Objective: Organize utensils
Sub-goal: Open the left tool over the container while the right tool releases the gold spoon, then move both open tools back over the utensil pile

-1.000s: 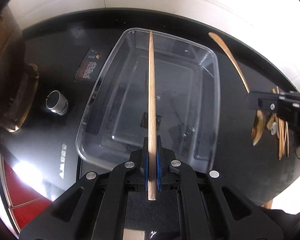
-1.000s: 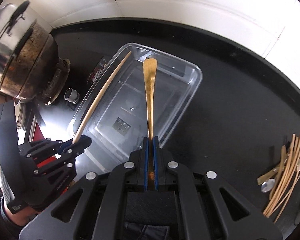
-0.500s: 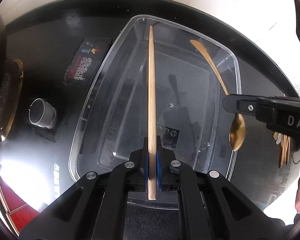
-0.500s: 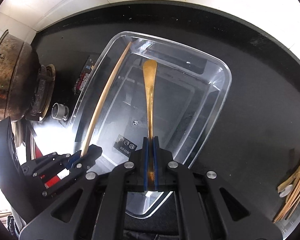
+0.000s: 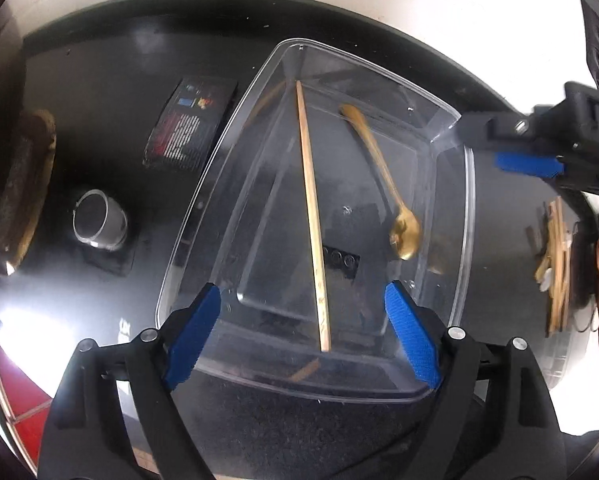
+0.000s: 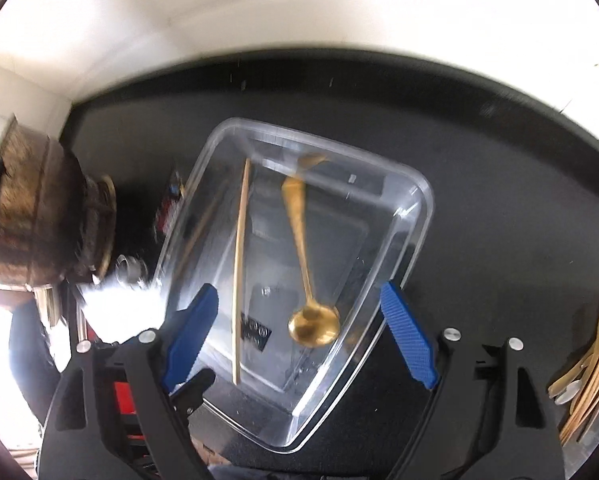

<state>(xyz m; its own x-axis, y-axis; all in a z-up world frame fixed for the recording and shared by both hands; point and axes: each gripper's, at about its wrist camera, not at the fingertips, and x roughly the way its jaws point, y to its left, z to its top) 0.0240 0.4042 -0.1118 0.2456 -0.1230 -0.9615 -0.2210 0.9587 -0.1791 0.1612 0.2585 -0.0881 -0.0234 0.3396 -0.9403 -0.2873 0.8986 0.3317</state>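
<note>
A clear plastic tub (image 5: pixel 465 208) (image 6: pixel 413 240) stands on the black counter. Inside it lie a wooden chopstick (image 5: pixel 311 208) (image 6: pixel 240 264) and a gold spoon (image 5: pixel 383 176) (image 6: pixel 303 256). My left gripper (image 5: pixel 303 332) is open and empty above the tub's near end. My right gripper (image 6: pixel 299 340) is open and empty over the tub's near side; one of its fingers (image 5: pixel 527 162) shows in the left wrist view beside the tub's right rim. A pile of chopsticks and spoons (image 5: pixel 555 256) (image 6: pixel 591 376) lies to the right.
A worn metal pot (image 6: pixel 35 220) stands at the left on a stove ring (image 5: pixel 23 184). A small metal cup (image 5: pixel 99 220) and a printed label (image 5: pixel 189 124) sit left of the tub. A white wall runs behind the counter.
Both grippers have opened. The chopstick has dropped from the left one and the gold spoon from the right one; both now lie in the tub.
</note>
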